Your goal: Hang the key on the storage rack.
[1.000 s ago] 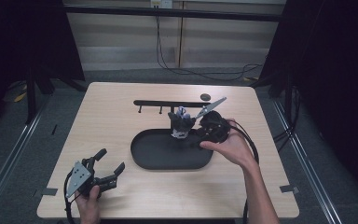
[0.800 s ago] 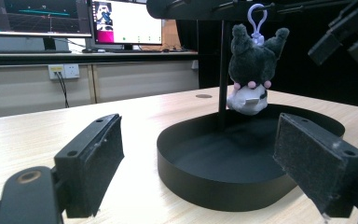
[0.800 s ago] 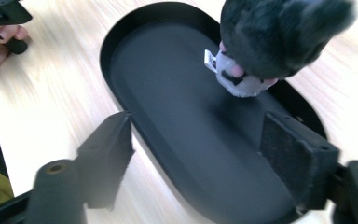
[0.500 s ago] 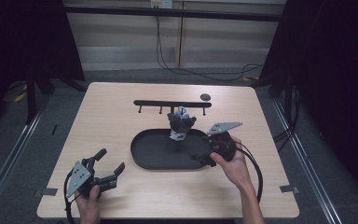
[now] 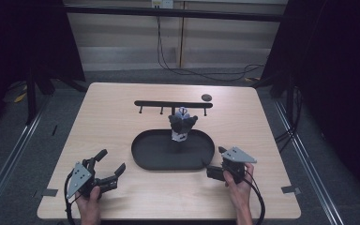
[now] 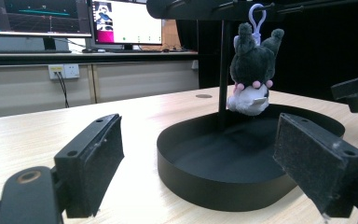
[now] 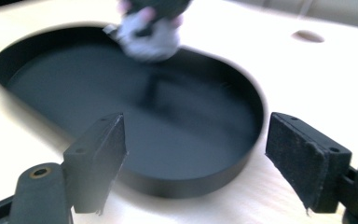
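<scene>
While the plush keychain is left hanging by its clip from the black rack above the far end of the oval tray, the right gripper has been drawn back to the tray's near right corner, jaws just opened and empty. The hanging is judged done. Nothing is seen lying in the tray. The left gripper is rested apart, jaws spread.

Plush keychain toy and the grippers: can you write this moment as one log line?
plush keychain toy: hanging from rack above black tray | right gripper: open, empty, beside tray | left gripper: open, empty
</scene>
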The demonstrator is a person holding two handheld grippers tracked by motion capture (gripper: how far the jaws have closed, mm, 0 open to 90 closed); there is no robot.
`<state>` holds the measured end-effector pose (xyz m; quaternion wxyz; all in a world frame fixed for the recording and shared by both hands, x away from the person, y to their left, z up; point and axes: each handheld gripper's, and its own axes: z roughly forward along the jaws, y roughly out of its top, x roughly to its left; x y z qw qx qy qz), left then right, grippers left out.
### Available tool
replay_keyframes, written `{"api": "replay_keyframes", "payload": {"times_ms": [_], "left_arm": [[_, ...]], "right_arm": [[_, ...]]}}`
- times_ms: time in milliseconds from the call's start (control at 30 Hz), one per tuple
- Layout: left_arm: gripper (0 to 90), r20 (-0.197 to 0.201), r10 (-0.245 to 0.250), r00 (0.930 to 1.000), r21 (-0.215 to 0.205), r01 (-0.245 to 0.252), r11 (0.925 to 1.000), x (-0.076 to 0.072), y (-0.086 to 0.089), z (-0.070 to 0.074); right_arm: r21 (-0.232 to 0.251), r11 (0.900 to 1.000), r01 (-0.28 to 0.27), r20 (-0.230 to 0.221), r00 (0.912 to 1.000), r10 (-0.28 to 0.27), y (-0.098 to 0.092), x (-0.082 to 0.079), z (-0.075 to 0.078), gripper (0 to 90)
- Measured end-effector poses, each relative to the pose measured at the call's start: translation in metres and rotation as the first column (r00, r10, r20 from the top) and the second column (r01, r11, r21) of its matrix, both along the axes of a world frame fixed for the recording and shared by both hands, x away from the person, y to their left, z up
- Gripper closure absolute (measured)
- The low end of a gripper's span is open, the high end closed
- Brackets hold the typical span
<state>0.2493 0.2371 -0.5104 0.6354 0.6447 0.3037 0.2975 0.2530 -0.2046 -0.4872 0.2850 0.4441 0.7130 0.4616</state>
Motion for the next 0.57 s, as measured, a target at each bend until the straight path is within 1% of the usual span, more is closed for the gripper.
{"api": "replay_keyframes", "payload": {"times_ms": [33,100,133,167,233,267,300,333,367,400,433,467,500,533,567], "left_arm": [[15.4,0.003,0.001,1.0,0.002,-0.001,1.0,0.0,0.0,0.0],[15.5,0.0,0.0,1.0,0.0,0.0,1.0,0.0,0.0,0.0],[15.4,0.002,0.0,1.0,0.003,0.0,1.0,0.0,0.0,0.0],[15.4,0.0,-0.005,1.0,-0.006,0.005,1.0,0.0,0.0,0.0],[15.4,0.001,-0.001,1.0,0.0,0.001,1.0,0.0,0.0,0.0],[15.4,0.001,-0.001,1.0,0.002,0.001,1.0,0.0,0.0,0.0],[15.4,0.001,-0.001,1.0,0.002,0.001,1.0,0.0,0.0,0.0],[15.4,-0.004,-0.005,1.0,-0.007,0.005,1.0,0.0,-0.001,0.0],[15.4,-0.001,-0.002,1.0,-0.001,0.002,1.0,0.0,0.0,0.0],[15.4,-0.001,-0.002,1.0,-0.003,0.002,1.0,0.0,0.0,0.0],[15.4,0.0,-0.003,1.0,-0.006,0.003,1.0,0.0,0.0,0.0],[15.3,0.001,0.001,1.0,-0.002,-0.001,1.0,0.0,0.0,0.0],[15.3,0.001,0.001,1.0,-0.002,-0.001,1.0,0.0,0.0,0.0],[15.3,0.004,0.001,1.0,-0.003,-0.001,1.0,0.0,0.0,0.0],[15.3,0.001,-0.002,1.0,-0.004,0.002,1.0,0.0,0.0,0.0]], "right_arm": [[0.016,1.0,0.026,0.045,0.9986,-0.027,-0.001,-0.002,-0.004,20.1],[0.051,0.996,0.071,0.129,0.9887,-0.077,-0.001,-0.007,-0.013,20.1],[0.059,0.995,0.081,0.145,0.9854,-0.088,0.0,-0.008,-0.015,20.1],[0.066,0.994,0.09,0.171,0.9802,-0.1,0.0,-0.01,-0.018,19.7],[0.09,0.991,0.097,0.231,0.966,-0.116,0.001,-0.016,-0.02,15.3],[0.112,0.989,0.095,0.279,0.9524,-0.123,0.0,-0.021,-0.021,14.8],[0.112,0.989,0.095,0.279,0.9524,-0.123,0.0,-0.021,-0.021,14.8],[0.122,0.988,0.094,0.287,0.9494,-0.126,-0.001,-0.022,-0.021,14.4],[0.149,0.984,0.095,0.311,0.9402,-0.138,-0.004,-0.025,-0.022,14.3],[0.203,0.975,0.088,0.373,0.9136,-0.161,-0.008,-0.031,-0.025,14.0],[0.203,0.975,0.088,0.373,0.9136,-0.161,-0.008,-0.031,-0.025,14.0],[0.196,0.978,0.066,0.406,0.9025,-0.143,-0.008,-0.035,-0.026,14.1],[0.196,0.978,0.066,0.406,0.9025,-0.143,-0.008,-0.035,-0.026,14.1],[0.18,0.981,0.065,0.418,0.8982,-0.136,-0.007,-0.035,-0.026,14.1],[0.151,0.986,0.071,0.421,0.8978,-0.129,-0.004,-0.036,-0.025,14.1]]}}
